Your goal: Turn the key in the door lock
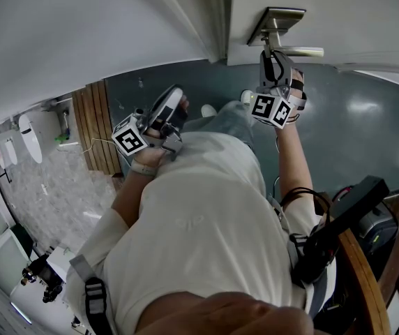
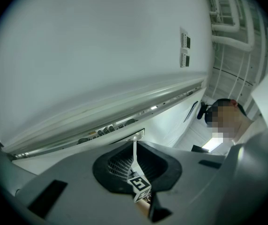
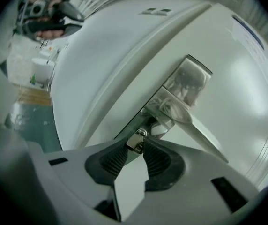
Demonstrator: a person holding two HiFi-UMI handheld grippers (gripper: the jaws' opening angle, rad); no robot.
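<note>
Two jaws of the right hand-held gripper (image 3: 136, 145) clamp the small silver metal key (image 3: 137, 139); rolling squarely about its shaft should avoid bending it. The left hand-held gripper (image 2: 134, 147) is closed and empty.

In the right gripper view, see only the head of the key (image 3: 137, 141), pinched in the right tongs (image 3: 136, 146); blade and lock out of sight behind the pads (image 3: 160, 161). In the head view, cannot find either, buried behind those tongs just below the door handle (image 1: 294, 49). Between the left tongs (image 2: 134, 148), glimpse part of a marker cube (image 2: 140, 185), rest masked
</note>
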